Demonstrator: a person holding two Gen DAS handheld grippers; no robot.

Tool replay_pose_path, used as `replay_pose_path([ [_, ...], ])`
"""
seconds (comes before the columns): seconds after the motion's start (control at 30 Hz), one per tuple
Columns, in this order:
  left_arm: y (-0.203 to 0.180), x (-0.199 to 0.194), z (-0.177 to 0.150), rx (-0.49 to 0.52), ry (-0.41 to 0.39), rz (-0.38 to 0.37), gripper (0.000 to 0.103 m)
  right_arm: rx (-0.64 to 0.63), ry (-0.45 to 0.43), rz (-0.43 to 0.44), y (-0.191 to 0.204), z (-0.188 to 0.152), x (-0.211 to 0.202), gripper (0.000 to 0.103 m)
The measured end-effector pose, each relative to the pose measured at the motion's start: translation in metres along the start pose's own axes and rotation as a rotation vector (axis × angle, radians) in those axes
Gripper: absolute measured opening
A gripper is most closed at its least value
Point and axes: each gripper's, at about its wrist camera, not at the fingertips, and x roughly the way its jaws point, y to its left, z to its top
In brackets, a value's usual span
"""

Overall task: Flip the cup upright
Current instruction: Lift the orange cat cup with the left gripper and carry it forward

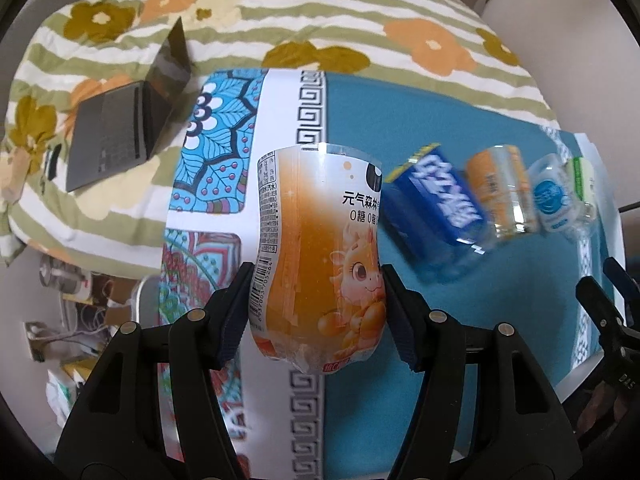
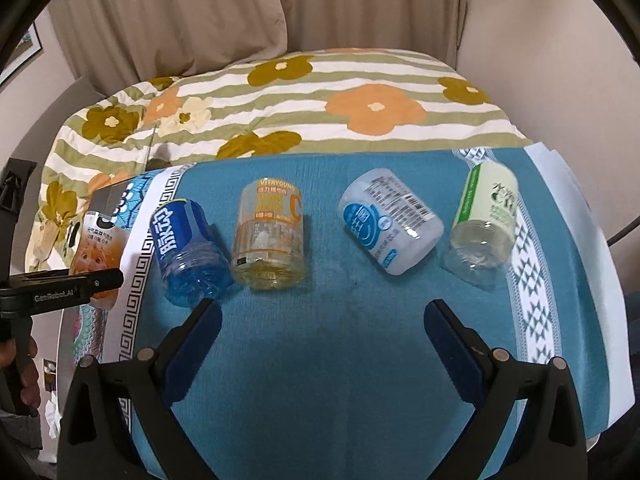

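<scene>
The left gripper (image 1: 316, 312) clamped the orange cup (image 1: 316, 256) above the cloth's (image 2: 320, 320) white border. The right gripper (image 2: 322, 340) stood wide, holding nothing. Beyond it on the cloth lay blue (image 2: 186, 246), yellow (image 2: 270, 236), white (image 2: 390, 226) and green (image 2: 482, 226) cups, all seemingly empty.

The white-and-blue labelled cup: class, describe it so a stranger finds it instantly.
On the teal tablecloth, four cut-bottle cups lie in a row. The white-and-blue labelled cup is third from the left, between the yellow-orange cup and the pale-green cup. Only it shows a barcode.
</scene>
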Motion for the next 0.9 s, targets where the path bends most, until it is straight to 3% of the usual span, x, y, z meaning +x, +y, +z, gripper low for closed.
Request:
replay_pose_path([
  [0.4,-0.09,-0.044,-0.056,-0.006,-0.07,-0.031,0.066,-0.074,-0.057,0.044,-0.056,-0.023,-0.052,0.101],
  [0.73,-0.186,-0.018,-0.097,0.026,-0.023,-0.098,0.066,-0.113,-0.061,0.056,-0.119,-0.055,-0.069,0.101],
  [0.9,-0.213,0.008,-0.105,0.037,0.021,-0.108,0.066,-0.101,-0.032,0.04,-0.143,-0.066,-0.063,0.101],
])
